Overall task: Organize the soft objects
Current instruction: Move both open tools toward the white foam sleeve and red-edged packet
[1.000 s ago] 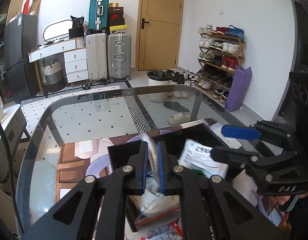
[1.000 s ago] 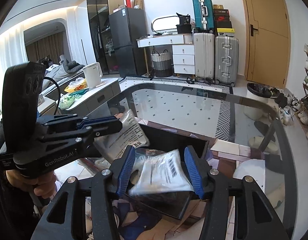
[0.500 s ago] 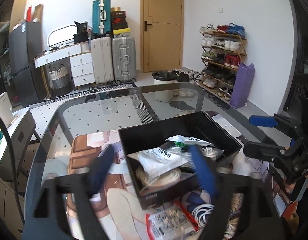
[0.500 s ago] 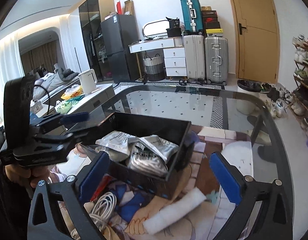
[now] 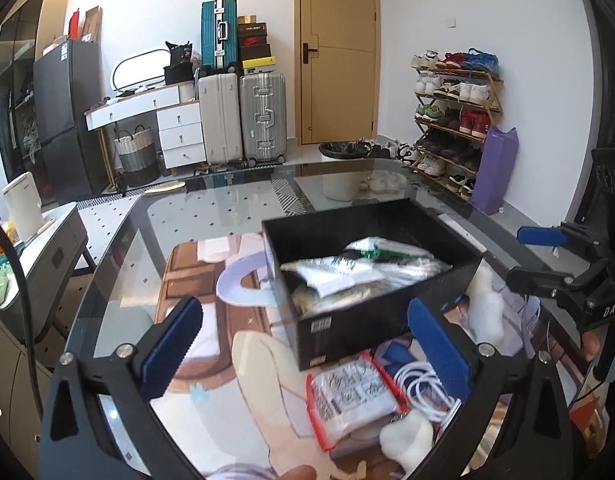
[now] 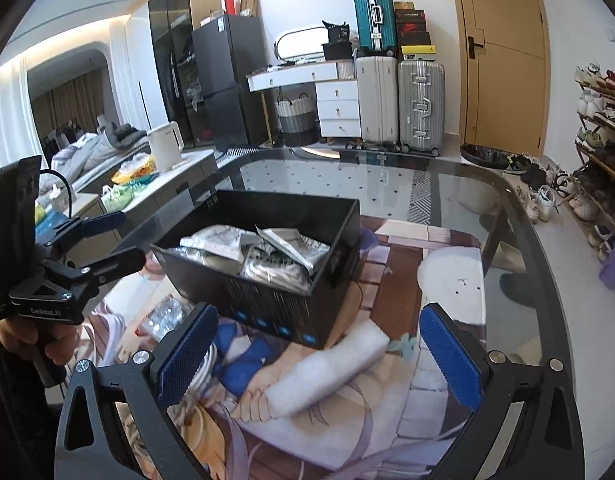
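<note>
Both grippers are empty, jaws standing wide apart, held above the near edge of the glass table (image 5: pixel 119 240). The left gripper (image 5: pixel 303 344) hangs over the printed mat (image 5: pixel 195 280), near-left of the black box (image 5: pixel 347 332); the right gripper (image 6: pixel 319 354) hangs over the near-right side of the same box.

The box sits on the mat, mid-table, and already holds several clear-wrapped soft packets (image 5: pixel 335 276), piled close to the rim. Items outside the box:
- 1 red-edged zip bag (image 5: pixel 353 398), just beside the box's near wall.
- 1 white cable coil (image 5: pixel 423 384), touching the zip bag's right side.
- 1 white foam roll (image 6: pixel 327 372), near the box's near-right corner, lying between the right gripper's jaws in that view.
- Further white soft pieces (image 5: pixel 485 308) right of the box; exact kind cannot be told.

Assessment: task part complete; loose items remain.

Risks:
1. Zip bag film is slick; a shallow pinch could slip, or catch the cable with it.
2. Foam roll may compress and spring free if gripped off-centre.
3. The heaped packets may spill over the rim when more are added.
4. Grippers work close together; collision over the box is possible.
</note>
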A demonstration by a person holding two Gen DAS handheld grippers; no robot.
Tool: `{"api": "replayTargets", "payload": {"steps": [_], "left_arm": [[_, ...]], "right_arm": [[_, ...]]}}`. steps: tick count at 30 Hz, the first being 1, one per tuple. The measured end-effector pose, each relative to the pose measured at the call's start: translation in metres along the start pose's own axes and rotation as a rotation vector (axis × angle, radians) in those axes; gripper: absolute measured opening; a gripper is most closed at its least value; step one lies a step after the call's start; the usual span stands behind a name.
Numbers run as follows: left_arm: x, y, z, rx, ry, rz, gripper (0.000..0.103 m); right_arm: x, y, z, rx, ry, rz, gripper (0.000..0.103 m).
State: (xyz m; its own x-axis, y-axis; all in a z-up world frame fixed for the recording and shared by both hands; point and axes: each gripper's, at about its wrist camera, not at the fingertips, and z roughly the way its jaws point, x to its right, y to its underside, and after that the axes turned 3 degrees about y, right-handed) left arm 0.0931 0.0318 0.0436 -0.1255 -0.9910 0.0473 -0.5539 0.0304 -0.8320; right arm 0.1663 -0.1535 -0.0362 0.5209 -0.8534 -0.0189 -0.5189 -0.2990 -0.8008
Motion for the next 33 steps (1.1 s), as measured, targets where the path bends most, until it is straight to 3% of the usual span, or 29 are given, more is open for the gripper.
{"api": "replayTargets", "payload": {"steps": [15, 33], "left_arm": [[-0.004, 0.018, 0.002, -0.044, -0.016, -0.021, 0.103], [0.004, 0.028, 0.015, -0.101, -0.003, -0.011, 0.103]], "right_arm": [[0.01, 0.019, 0.02, -0.136, -0.018, -0.042, 0.102], [0.007, 0.026, 0.043, -0.206, -0.012, -0.009, 0.102]]}}
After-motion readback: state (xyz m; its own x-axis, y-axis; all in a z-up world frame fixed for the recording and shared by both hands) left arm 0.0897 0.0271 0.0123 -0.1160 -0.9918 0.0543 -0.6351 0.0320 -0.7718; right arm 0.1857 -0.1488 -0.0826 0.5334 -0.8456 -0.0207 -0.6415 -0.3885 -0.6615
